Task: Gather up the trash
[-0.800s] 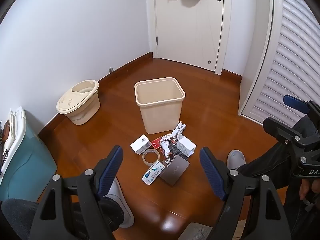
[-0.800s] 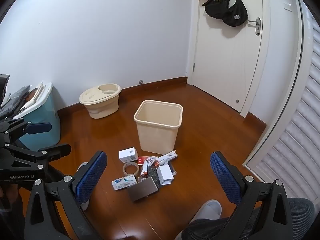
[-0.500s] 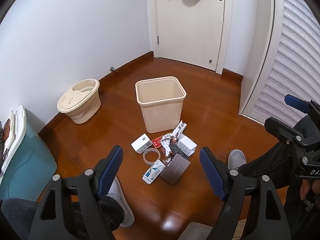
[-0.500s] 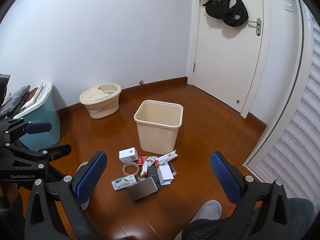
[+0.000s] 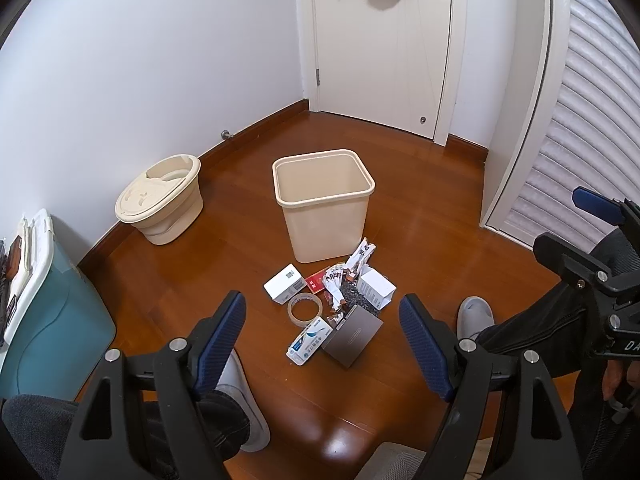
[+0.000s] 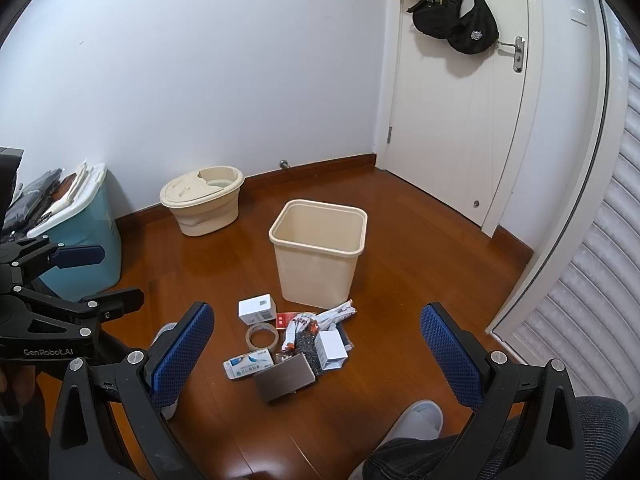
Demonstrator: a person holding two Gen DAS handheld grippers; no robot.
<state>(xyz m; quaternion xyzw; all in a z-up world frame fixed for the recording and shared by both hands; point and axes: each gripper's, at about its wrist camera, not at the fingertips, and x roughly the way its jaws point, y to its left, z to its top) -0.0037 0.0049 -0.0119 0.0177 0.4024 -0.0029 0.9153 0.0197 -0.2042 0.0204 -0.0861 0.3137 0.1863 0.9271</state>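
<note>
Both jaws wide and empty: your left gripper [image 5: 322, 334] and your right gripper [image 6: 318, 344] hang above the floor, tilted down at the trash pile [image 5: 338, 300], touching none of it. Nearest you lies the grey flat box [image 5: 352, 336], flat on the boards, its long side running diagonally away to your right. Tucked against its left edge, the blue-and-white packet [image 5: 309, 340] points the same diagonal way. Just past that, the tape ring [image 5: 305, 309] lies flat, hole up. Beyond it sits a small white box [image 5: 285, 282], a red card [image 5: 315, 281] beside it, crumpled wrappers [image 5: 348, 270] heaped in the middle, another white box [image 5: 375, 289] on the right. Straight behind the pile stands the beige bin [image 5: 324, 204], upright, mouth open, just beyond the wrappers. Your slippered feet flank the pile, one [image 5: 474, 314] close on its right. Further off: a lidded beige tub [image 5: 160, 200] by the wall, a teal container [image 5: 52, 316] on your left, the door [image 5: 384, 48] with bags hanging behind
</note>
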